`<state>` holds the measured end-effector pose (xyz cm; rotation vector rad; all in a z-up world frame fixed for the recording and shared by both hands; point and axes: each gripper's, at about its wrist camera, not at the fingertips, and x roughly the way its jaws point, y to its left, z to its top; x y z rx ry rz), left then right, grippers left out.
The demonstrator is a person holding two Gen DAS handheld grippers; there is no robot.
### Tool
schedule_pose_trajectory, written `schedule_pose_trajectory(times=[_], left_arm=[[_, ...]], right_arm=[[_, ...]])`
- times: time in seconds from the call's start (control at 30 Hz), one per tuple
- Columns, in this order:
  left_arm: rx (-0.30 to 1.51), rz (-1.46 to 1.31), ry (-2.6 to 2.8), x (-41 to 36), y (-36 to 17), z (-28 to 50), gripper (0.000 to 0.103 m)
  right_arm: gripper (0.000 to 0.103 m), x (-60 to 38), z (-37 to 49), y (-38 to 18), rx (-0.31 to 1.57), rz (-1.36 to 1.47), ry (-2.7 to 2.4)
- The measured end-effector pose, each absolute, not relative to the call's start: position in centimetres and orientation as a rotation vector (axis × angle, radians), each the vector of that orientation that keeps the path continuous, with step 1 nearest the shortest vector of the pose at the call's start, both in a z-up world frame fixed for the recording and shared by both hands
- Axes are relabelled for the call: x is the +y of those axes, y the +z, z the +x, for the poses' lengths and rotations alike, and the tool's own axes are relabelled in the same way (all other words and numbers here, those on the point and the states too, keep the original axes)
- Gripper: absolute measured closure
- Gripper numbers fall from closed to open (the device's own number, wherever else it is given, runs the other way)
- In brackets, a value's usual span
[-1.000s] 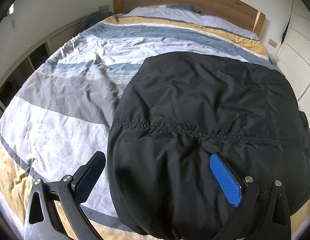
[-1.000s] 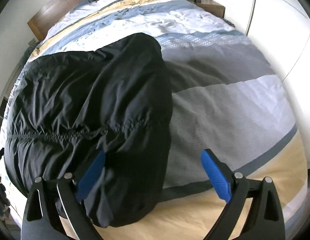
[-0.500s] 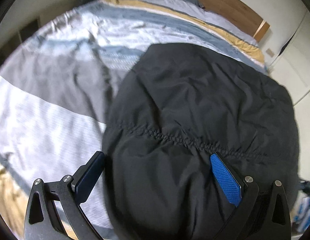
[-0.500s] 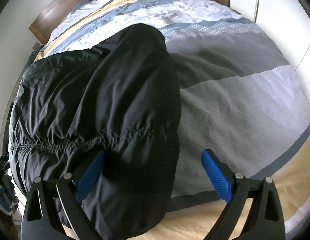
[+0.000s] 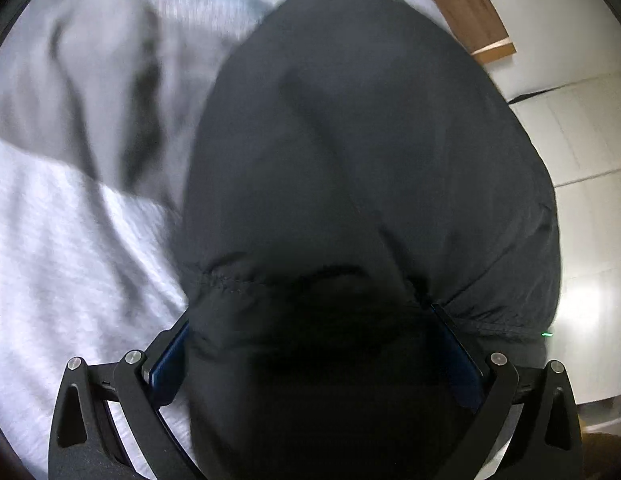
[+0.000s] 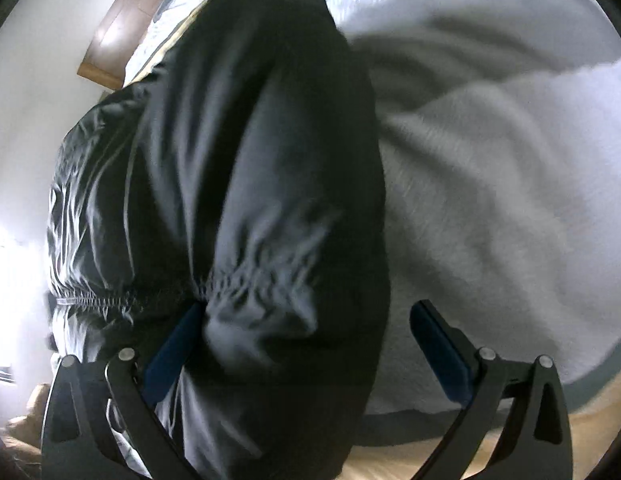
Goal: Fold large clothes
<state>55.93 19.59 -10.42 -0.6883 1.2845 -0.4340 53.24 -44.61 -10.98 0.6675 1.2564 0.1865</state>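
Both claws, left and right, gape wide around the hem of the black jacket lying on the bed, grasping nothing; next they must pinch it to fold.

My left wrist camera looks along its fingers from very close onto the black jacket, bed to its left, headboard ahead. My right wrist view faces likewise, bed on its right; both share jacket, bedding and headboard.
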Motion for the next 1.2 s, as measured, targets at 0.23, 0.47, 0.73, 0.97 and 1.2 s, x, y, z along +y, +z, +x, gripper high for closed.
schedule_pose_trajectory(times=[0.23, 0.47, 0.73, 0.97, 1.2], left_arm=[[1.262, -0.85, -0.521, 19.7, -12.2, 56.2, 0.001], [1.254, -0.908, -0.577, 19.5, -13.2, 56.3, 0.001], [1.244, -0.937, -0.605, 18.5, -13.6, 56.1, 0.001], [1.231, -0.912, -0.539, 16.9, -12.9, 55.5, 0.002], [1.188, -0.926, -0.466, 15.9, -11.1, 54.5, 0.026]], right_arm=[[0.0, -43.2, 54.9, -14.2, 1.265, 0.849, 0.365], [0.0, -42.3, 56.1, -15.5, 1.27, 0.874, 0.419], [0.0, -40.4, 55.7, -16.4, 1.248, 0.883, 0.396], [0.0, -39.0, 55.1, -16.3, 1.237, 0.878, 0.35], [0.0, -37.9, 55.3, -16.5, 1.275, 0.911, 0.346]])
